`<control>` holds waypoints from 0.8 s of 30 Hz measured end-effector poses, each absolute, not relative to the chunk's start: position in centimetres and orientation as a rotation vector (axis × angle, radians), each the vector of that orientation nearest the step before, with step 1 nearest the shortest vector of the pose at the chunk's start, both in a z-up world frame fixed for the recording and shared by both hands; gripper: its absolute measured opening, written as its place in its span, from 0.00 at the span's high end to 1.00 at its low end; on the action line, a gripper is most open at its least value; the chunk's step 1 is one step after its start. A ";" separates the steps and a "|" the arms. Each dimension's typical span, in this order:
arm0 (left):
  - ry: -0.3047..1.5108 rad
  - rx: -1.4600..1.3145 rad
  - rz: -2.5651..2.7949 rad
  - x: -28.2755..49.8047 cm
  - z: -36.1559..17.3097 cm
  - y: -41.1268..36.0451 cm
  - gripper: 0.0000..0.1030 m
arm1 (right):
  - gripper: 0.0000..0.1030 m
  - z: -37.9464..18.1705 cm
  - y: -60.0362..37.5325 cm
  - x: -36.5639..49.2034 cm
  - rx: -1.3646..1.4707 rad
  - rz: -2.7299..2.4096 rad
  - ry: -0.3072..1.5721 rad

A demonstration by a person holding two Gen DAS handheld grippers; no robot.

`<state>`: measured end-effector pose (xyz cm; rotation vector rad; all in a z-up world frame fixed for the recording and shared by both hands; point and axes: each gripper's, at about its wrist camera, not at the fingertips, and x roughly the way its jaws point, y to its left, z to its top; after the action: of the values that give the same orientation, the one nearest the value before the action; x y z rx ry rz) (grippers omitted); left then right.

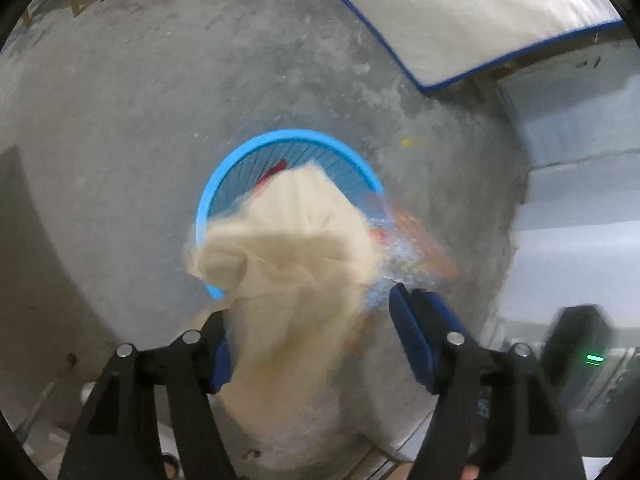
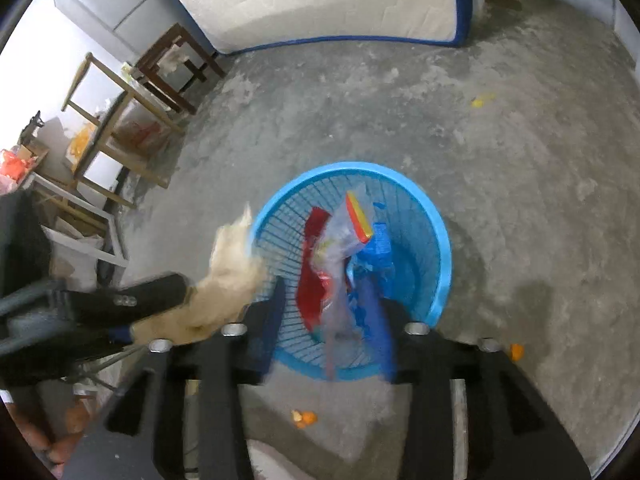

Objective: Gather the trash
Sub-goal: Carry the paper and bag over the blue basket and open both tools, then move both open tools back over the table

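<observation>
A blue plastic basket (image 2: 438,224) stands on the concrete floor, with a red wrapper (image 2: 316,284) and blue packaging (image 2: 380,240) inside. My right gripper (image 2: 336,300) hovers over it with its jaws apart; a clear plastic wrapper (image 2: 340,248) with a red and yellow strip hangs blurred between them, free of the pads. In the left wrist view my left gripper (image 1: 308,306) is spread wide above the basket's (image 1: 280,136) near rim. A crumpled beige sheet (image 1: 296,248) lies loose between its fingers, brushing the left one. The beige sheet (image 2: 232,276) is at the rim's left side.
A white mattress with blue edging (image 2: 340,0) leans at the back. Wooden stools (image 2: 120,128) and bags crowd the left wall. Orange peel bits (image 2: 304,418) lie on the floor near the basket, a yellow scrap (image 2: 482,100) farther off.
</observation>
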<state>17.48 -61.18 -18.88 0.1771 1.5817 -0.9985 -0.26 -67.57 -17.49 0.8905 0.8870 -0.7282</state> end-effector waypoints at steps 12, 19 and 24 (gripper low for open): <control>1.517 0.077 -0.990 19.2 -14.1 -58.0 0.26 | 0.55 -17.1 -67.7 -4.9 0.960 -0.780 0.862; 1.349 -0.008 -1.060 17.3 -5.3 -52.5 0.26 | 0.43 -12.6 -64.9 -7.7 0.939 -0.691 0.780; 1.235 -0.085 -1.077 16.0 1.1 -44.1 0.26 | 0.37 -8.4 -61.2 -7.9 0.895 -0.568 0.757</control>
<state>15.98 -44.09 1.05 -0.0849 1.2350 -1.0771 -7.88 -61.22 -8.39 0.8948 0.7568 -0.5681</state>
